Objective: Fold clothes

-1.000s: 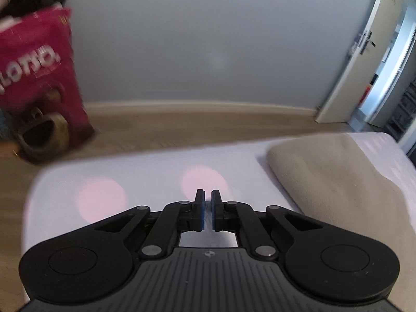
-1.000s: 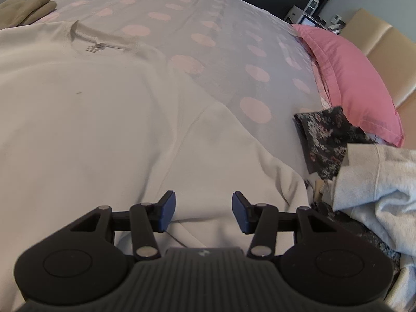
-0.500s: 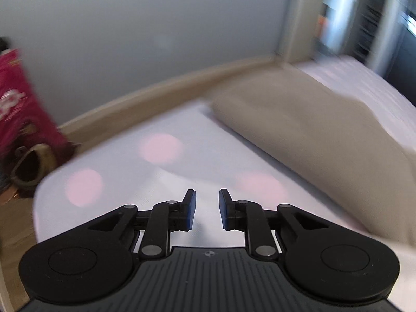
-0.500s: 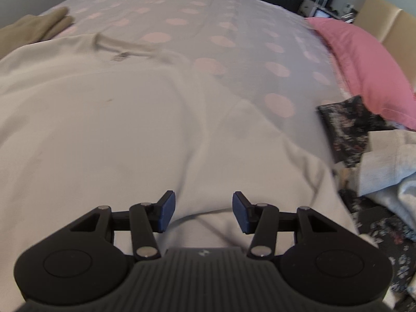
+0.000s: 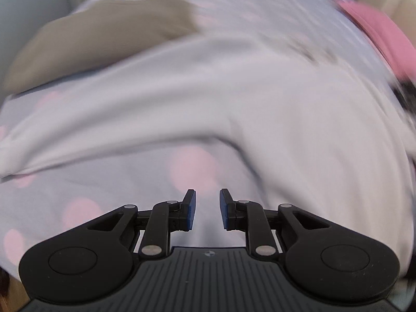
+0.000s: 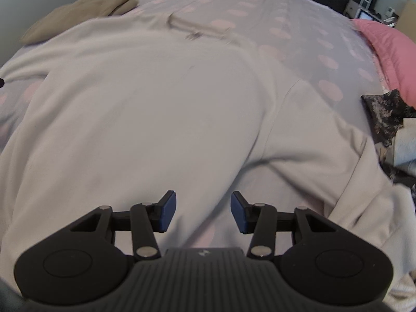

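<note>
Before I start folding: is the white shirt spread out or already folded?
Spread out. The white shirt lies flat on the bed, collar and both sleeves showing.

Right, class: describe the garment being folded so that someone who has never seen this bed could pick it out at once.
Start at the big bed with the pink-spotted sheet. Spread flat across its middle, neckline pointing away from the camera, lies a white sweatshirt with sleeves out to the sides. Unlike the folded beige garment beyond it and the dark floral pile at the right, it is plain, pale and unfolded.
</note>
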`<state>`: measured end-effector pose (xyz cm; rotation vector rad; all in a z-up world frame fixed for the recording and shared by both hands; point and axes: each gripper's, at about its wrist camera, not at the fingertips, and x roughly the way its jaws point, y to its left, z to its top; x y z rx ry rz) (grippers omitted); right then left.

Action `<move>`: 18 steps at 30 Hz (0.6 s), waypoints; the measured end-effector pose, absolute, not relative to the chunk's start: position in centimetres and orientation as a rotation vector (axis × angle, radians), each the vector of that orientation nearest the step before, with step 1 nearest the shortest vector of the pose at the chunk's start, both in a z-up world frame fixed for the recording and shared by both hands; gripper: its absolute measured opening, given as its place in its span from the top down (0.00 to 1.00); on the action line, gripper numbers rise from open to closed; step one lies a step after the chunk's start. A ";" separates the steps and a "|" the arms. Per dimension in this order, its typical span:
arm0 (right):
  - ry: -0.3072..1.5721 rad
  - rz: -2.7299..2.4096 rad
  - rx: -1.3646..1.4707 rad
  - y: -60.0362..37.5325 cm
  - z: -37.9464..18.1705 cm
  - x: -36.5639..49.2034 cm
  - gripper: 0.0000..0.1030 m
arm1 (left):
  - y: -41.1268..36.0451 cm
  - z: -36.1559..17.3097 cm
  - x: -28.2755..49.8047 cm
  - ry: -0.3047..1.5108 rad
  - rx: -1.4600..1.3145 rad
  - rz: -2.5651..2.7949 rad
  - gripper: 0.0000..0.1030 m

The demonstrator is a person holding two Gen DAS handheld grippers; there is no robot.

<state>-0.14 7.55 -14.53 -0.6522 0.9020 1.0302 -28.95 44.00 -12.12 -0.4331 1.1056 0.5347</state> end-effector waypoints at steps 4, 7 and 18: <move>0.920 1.071 -0.719 5.2 -15.4 -1.9 0.62 | 37.8 -14.3 -28.7 1.225 -0.302 0.401 0.82; 0.996 1.115 -0.753 3.7 -16.6 -3.3 0.62 | 34.0 -15.8 -28.6 1.299 -0.225 0.321 0.82; 1.191 1.341 -0.877 1.9 -19.0 -9.3 0.62 | 27.1 -19.7 -30.2 1.479 -0.062 0.141 0.78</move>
